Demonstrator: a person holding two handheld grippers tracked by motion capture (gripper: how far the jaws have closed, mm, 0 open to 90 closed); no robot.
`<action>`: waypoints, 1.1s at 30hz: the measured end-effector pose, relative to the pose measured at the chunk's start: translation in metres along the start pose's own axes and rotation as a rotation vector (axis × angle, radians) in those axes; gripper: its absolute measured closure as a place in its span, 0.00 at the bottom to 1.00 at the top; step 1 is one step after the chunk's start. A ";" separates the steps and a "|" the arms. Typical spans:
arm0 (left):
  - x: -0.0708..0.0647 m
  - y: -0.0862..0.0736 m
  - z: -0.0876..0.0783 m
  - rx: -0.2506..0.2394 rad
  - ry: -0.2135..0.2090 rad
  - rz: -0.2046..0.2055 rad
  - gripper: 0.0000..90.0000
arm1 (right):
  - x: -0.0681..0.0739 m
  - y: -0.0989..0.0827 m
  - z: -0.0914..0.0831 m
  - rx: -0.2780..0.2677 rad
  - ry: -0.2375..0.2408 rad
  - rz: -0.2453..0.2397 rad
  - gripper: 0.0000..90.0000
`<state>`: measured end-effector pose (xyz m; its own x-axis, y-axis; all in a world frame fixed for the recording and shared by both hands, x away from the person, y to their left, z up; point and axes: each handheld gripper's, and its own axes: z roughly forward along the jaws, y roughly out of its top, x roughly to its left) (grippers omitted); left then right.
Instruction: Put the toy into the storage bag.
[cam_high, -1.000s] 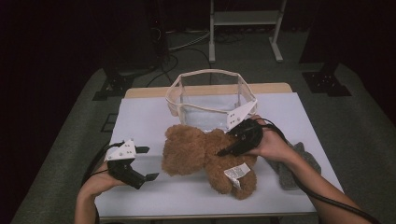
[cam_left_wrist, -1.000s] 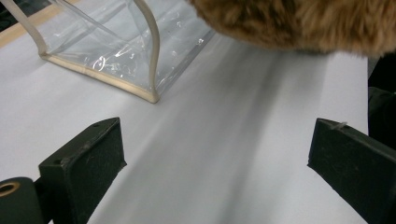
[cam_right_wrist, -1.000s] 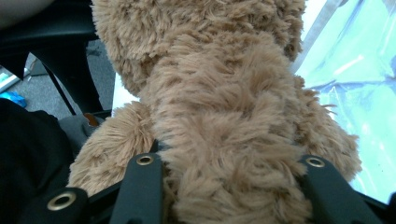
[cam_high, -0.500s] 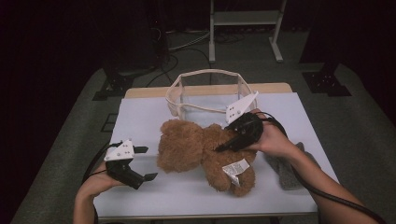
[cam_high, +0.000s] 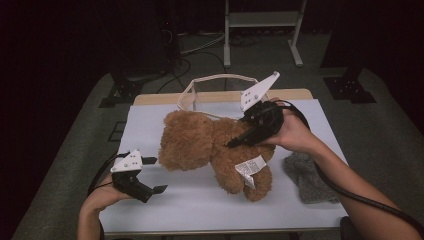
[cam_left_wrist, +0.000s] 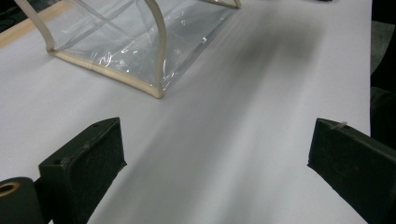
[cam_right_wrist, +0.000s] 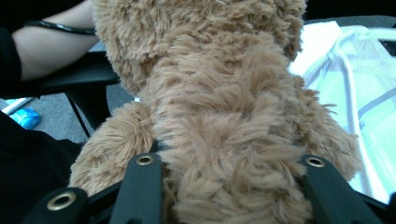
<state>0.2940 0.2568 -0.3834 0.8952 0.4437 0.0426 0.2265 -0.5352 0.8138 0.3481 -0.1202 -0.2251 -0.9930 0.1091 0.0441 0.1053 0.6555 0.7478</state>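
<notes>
A brown plush teddy bear (cam_high: 200, 145) hangs over the middle of the white table (cam_high: 200, 205), with a white label on its leg. My right gripper (cam_high: 235, 142) is shut on the bear's body, its black jaws sunk into the fur on both sides in the right gripper view (cam_right_wrist: 229, 140). A clear plastic bag with cream trim (cam_high: 200, 97) stands open behind the bear; in the left gripper view the bag (cam_left_wrist: 135, 42) is at upper left. My left gripper (cam_high: 155, 175) rests at the table's front left, open, with nothing between its jaws.
A grey cloth (cam_high: 307, 175) lies on the table at the right, under my right forearm. A dark floor and a white stand's legs (cam_high: 262, 30) lie beyond the table's far edge.
My right gripper has lifted the bear up off the table, and the bear's head has swung up and left. The left gripper has stayed where it was.
</notes>
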 end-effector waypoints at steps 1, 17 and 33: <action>0.000 0.000 0.000 -0.002 -0.001 -0.003 0.03 | 0.000 0.005 -0.002 -0.002 0.002 -0.004 0.66; 0.000 -0.005 -0.006 0.004 0.027 -0.003 0.03 | -0.001 0.062 -0.028 0.029 -0.002 -0.036 0.66; 0.000 -0.005 -0.009 0.003 0.026 0.004 0.03 | -0.017 0.109 -0.054 0.033 -0.047 -0.056 0.65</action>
<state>0.2894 0.2665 -0.3821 0.8860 0.4598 0.0608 0.2239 -0.5389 0.8120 0.3731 -0.0905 -0.1088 -0.9940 0.1058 -0.0288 0.0520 0.6861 0.7257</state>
